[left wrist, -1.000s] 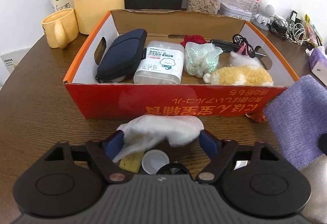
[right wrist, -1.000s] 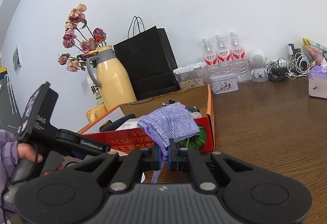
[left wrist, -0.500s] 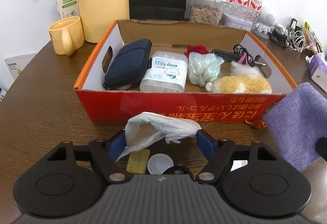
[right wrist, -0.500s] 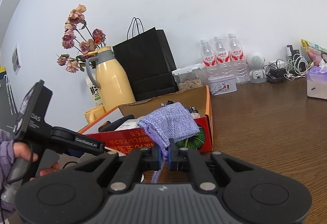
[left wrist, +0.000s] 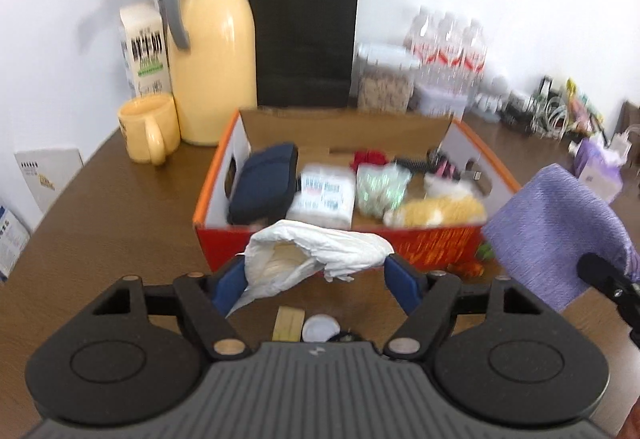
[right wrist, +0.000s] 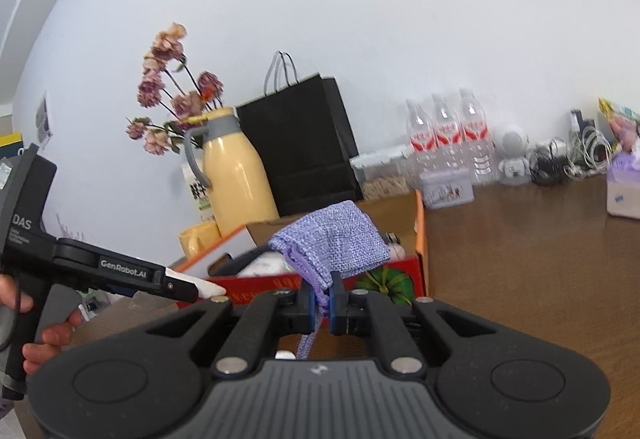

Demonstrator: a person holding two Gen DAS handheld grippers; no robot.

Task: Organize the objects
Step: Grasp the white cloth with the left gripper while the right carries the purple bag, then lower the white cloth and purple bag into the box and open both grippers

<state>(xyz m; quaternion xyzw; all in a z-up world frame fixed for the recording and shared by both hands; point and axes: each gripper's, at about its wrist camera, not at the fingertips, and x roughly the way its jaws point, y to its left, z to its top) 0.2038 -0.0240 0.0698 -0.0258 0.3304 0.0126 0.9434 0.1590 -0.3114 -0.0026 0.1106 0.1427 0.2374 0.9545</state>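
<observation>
Left wrist view: my left gripper (left wrist: pixel 316 271) holds a white plastic bag (left wrist: pixel 316 253) above the brown table (left wrist: pixel 120 215), just in front of the red box (left wrist: pixel 336 243).
Left grip: both blue pads press the bag's ends; jaws stand wide, clasped on the bag.
Bag contents: something pale shows through its open mouth; I cannot tell what.
Under the bag: a yellow strip (left wrist: pixel 287 323) and a white cap (left wrist: pixel 320 327) lie on the table, apart from the bag.
Right wrist view: my right gripper (right wrist: pixel 321 303) is clenched on a purple knitted pouch (right wrist: pixel 332 239), pinching its lower edge and cord; the pouch stands above the fingers.
Pouch position: in front of the box's right near corner, off the table.
Box contents: navy case (left wrist: pixel 262 187), white wipes pack (left wrist: pixel 324 197), green-flecked packet (left wrist: pixel 380 189), yellow plush toy (left wrist: pixel 436 211), all inside with the top open.
Box edges: orange rim on the left wall; near wall red with printed characters.
Room: bare table left of the box; yellow mug (left wrist: pixel 148 133) and yellow thermos (left wrist: pixel 212 51) stand behind that, near the box's far left corner.
Right side: a green pumpkin-like item (right wrist: pixel 386 283) sits at the box's near corner.
Change: the bag is higher than a second ago, now overlapping the box's near rim; left jaws have narrowed slightly; right grip unchanged.
</observation>
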